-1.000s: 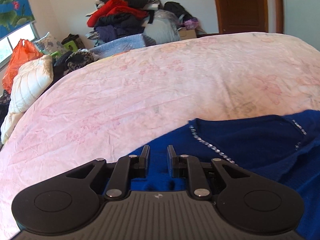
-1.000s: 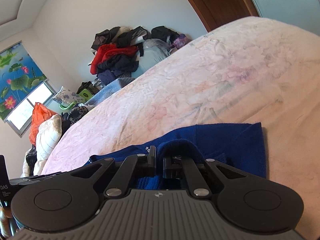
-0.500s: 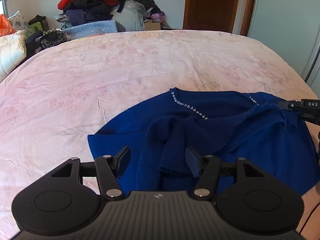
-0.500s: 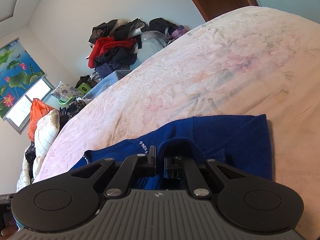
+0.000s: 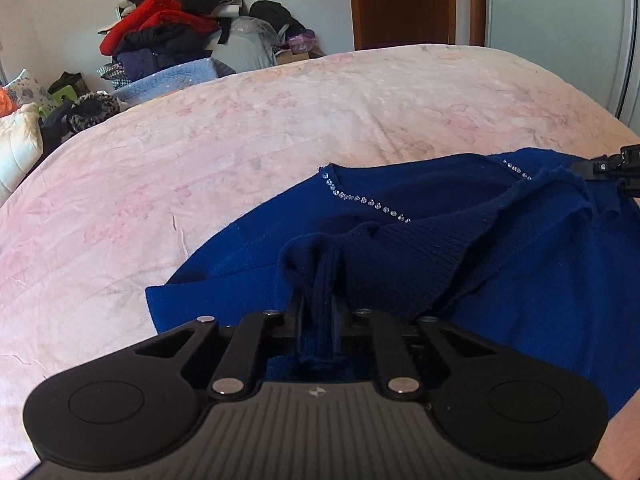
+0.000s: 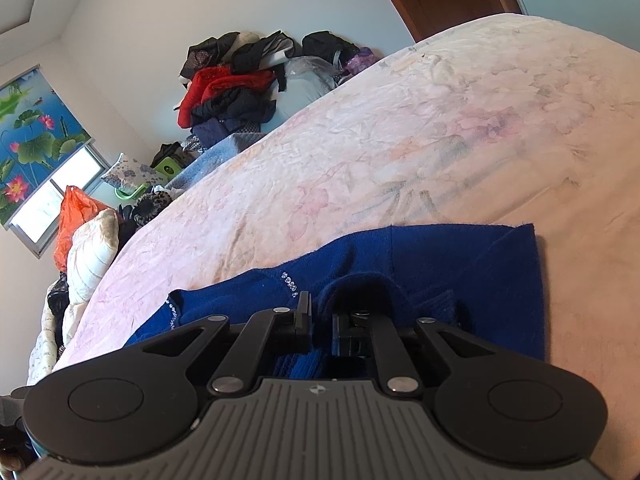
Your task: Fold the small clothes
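Left wrist view: left gripper (image 5: 318, 320) clamped tight on a bunched ribbed cuff of the dark blue knit sweater with a rhinestone-trimmed neckline (image 5: 520, 280); fabric pinched between both pads, pulled up into a small peak just ahead of the jaws. Sweater lies spread on the pale pink floral bedspread (image 5: 240, 160), near edge of bed, neckline stones facing up, one sleeve folded across the body. Right gripper (image 5: 624, 172) tip visible at far right edge, touching the sweater's far side where the knit is lifted into a ridge. Right wrist view: right gripper (image 6: 320, 324) jaws nearly together with a fold of the same blue sweater (image 6: 460, 264) gripped between them, a loop of knit arching over the right finger. Rest of the sweater flat on the bedspread (image 6: 400, 140), straight hem edge to the right. Background: heap of red, black and grey clothes (image 5: 168, 28) against the wall, brown wooden door (image 5: 400, 0), orange plastic bag (image 6: 74, 216) beside a white quilted pillow (image 6: 92, 248), lotus-print window blind (image 6: 32, 128).
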`<state>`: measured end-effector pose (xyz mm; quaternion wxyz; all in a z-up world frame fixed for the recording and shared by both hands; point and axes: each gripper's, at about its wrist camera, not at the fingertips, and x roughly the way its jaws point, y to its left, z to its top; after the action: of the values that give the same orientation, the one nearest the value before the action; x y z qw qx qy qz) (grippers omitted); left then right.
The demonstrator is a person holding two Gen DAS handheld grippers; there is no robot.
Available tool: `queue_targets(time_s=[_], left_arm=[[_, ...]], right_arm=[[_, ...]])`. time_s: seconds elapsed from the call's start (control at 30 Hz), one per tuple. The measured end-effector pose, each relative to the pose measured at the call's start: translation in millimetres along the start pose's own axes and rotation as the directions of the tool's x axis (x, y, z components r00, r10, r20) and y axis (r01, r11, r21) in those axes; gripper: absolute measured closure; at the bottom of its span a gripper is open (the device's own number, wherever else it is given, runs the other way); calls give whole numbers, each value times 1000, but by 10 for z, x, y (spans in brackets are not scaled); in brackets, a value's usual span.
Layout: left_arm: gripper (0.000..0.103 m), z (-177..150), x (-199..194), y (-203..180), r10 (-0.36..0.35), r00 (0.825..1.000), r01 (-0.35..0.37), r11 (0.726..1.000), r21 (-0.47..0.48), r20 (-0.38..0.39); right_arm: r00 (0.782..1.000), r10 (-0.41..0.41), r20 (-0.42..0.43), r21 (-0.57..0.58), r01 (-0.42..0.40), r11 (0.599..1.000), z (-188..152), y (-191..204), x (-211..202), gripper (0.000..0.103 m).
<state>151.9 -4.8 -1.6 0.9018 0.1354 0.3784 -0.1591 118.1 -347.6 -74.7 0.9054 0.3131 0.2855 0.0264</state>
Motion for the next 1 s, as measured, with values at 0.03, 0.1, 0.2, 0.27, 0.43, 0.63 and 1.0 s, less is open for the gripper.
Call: queue_targets(time_s=[0.03, 0.1, 0.2, 0.27, 0.43, 0.63, 1.0], left_arm=[[92, -2, -40, 0, 3, 1000, -3, 1000, -2, 12], [93, 17, -136, 29, -3, 999, 4, 1000, -22, 41], [93, 87, -286, 134, -17, 996, 23, 997, -77, 87], [93, 175, -360, 220, -30, 993, 43, 992, -120, 111], [93, 405, -229, 271, -20, 992, 40, 986, -164, 121], [91, 567, 327, 423, -40, 999, 30, 957, -289, -28], [90, 496, 98, 916, -5, 1000, 2, 918, -397, -7]], right_arm=[[1000, 0, 1, 2, 0, 1000, 0, 0, -1, 88], [1000, -2, 12, 9, 2, 1000, 10, -7, -23, 88], [999, 15, 40, 13, -16, 1000, 41, 8, -97, 88], [998, 28, 52, 7, -29, 1000, 74, 37, -135, 89], [996, 70, 61, 59, -73, 996, 177, 27, -128, 89], [999, 36, -1, 279, -35, 960, 175, -320, 140, 63], [989, 140, 54, 310, -150, 939, 268, -355, 26, 38]])
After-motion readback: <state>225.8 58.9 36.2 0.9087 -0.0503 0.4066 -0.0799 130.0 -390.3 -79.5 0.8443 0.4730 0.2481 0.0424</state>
